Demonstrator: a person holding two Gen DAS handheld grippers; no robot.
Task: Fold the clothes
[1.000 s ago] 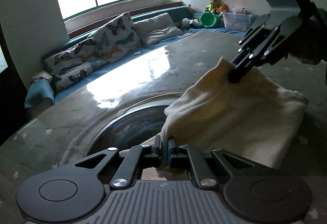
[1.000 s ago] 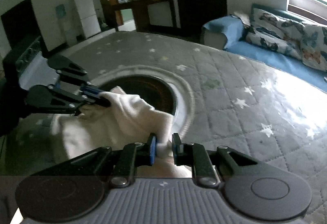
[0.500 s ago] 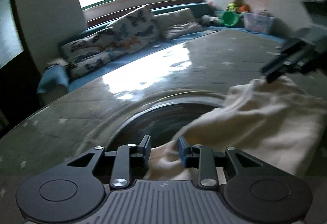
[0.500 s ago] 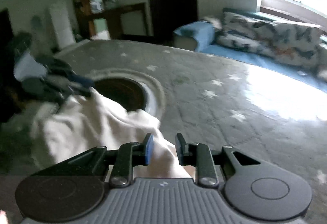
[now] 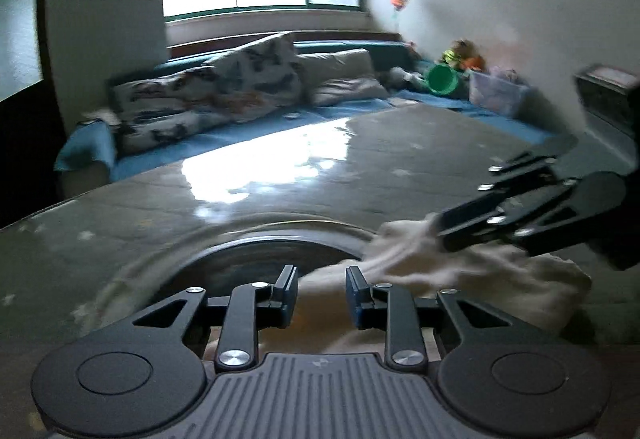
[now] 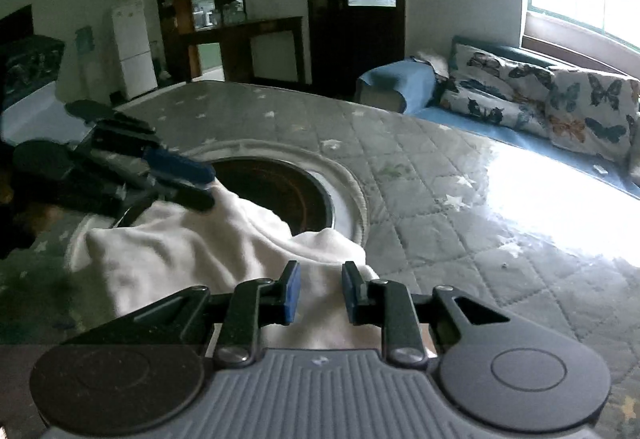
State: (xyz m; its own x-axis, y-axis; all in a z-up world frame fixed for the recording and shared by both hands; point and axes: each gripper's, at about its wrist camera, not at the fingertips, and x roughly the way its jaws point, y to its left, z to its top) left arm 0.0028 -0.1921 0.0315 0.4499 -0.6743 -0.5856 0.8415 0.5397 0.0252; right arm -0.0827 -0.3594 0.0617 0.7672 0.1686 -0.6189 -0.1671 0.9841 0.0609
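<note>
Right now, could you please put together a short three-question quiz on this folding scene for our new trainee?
1. True or false: the left gripper is clamped shut on the cream cloth.
2. What lies on the quilted cover just beyond the cloth: A) a dark round opening, B) a green bucket, C) a laptop?
3. Fill in: the right gripper has its jaws ____, with the cloth lying between and below them.

Key
1. False: its jaws stand apart over the cloth.
2. A.
3. Open.
</note>
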